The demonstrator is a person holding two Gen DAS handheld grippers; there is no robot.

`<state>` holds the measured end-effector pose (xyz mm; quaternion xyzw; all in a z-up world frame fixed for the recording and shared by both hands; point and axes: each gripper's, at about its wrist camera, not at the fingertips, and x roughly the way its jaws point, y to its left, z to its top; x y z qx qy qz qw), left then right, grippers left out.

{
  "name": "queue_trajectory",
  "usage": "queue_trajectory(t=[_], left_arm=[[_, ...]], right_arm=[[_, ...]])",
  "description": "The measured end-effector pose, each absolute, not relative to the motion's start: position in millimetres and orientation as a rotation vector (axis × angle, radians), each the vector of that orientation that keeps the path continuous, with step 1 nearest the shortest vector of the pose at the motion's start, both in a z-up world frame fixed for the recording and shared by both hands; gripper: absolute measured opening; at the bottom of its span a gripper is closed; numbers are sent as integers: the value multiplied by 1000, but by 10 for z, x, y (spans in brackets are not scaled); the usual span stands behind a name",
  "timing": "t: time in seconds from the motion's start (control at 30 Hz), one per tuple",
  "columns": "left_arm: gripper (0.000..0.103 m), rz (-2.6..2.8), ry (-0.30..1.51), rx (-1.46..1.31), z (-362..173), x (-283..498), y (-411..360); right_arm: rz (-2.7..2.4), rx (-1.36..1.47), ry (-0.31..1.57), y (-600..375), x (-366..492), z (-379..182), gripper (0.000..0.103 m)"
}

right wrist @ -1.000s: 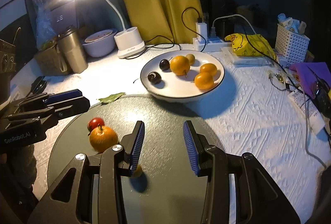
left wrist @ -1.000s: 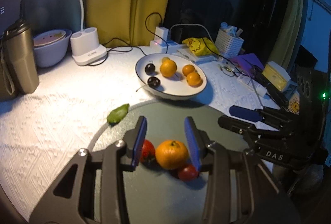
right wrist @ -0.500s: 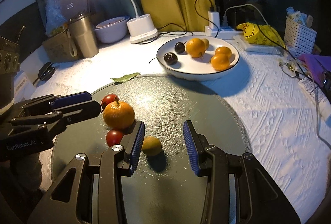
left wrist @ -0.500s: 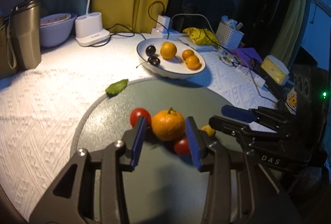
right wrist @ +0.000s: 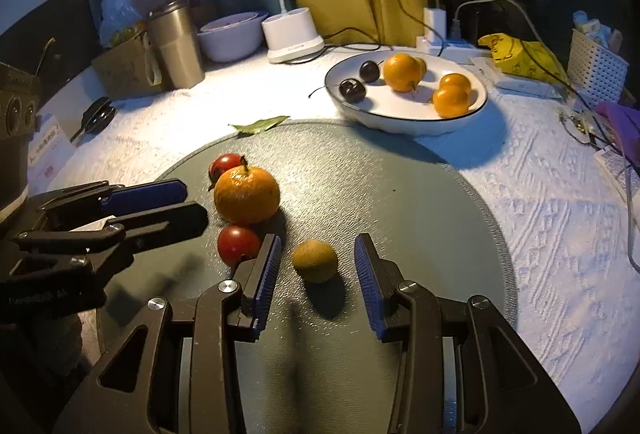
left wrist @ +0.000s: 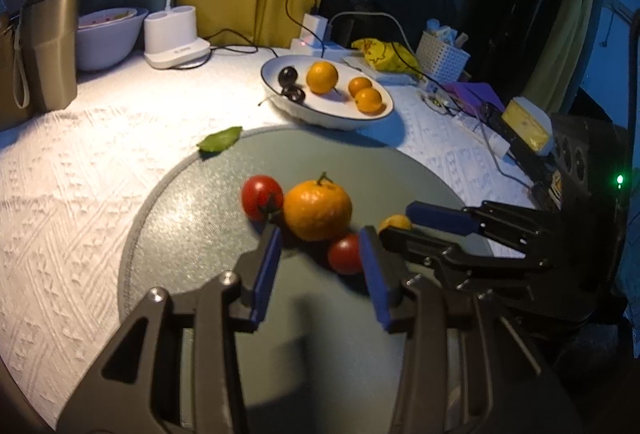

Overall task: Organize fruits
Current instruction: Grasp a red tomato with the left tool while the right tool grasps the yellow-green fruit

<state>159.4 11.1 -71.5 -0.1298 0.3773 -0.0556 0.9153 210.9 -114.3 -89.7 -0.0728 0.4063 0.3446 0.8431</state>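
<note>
On the round grey mat (right wrist: 400, 201) lie a tangerine (right wrist: 246, 195), two red tomatoes (right wrist: 225, 163) (right wrist: 238, 245) and a small yellow-brown fruit (right wrist: 314, 260). My right gripper (right wrist: 316, 274) is open, its fingers on either side of the small fruit, apart from it. My left gripper (left wrist: 320, 274) is open just short of the tangerine (left wrist: 317, 209), with the near tomato (left wrist: 346, 254) by its right finger. A white plate (right wrist: 408, 115) at the back holds tangerines and dark cherries.
A green leaf (right wrist: 260, 124) lies at the mat's far edge. A steel tumbler (right wrist: 176, 45), a bowl (right wrist: 232, 35) and a lamp base (right wrist: 294, 37) stand at the back left. Cables, a yellow bag (right wrist: 516, 53) and a white basket (right wrist: 596, 67) lie at the right.
Both grippers pulled back toward me. The left gripper's fingers no longer flank the tangerine. The small fruit has come between the right gripper's fingers.
</note>
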Motion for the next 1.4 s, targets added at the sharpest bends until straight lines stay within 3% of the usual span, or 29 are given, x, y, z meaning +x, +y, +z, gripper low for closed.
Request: queue_trajectory(t=[0.13,0.97,1.13,1.4], left_arm=[[42,-117,791,-268,-732,1609,70],[41,-102,886,-188,-889,1832,-260],[32,-106,884,-175,-883,1815,-275],[31,-139,864,-169,-805,1750,-294]], right_arm=[[745,-160,875,-1130,2110,-948,27],[753,-98,841,-1479,2148,-895,27],[752,-98,835,-1483,2150,-890,27],[749,-105,822,-1469,2149,-844,27]])
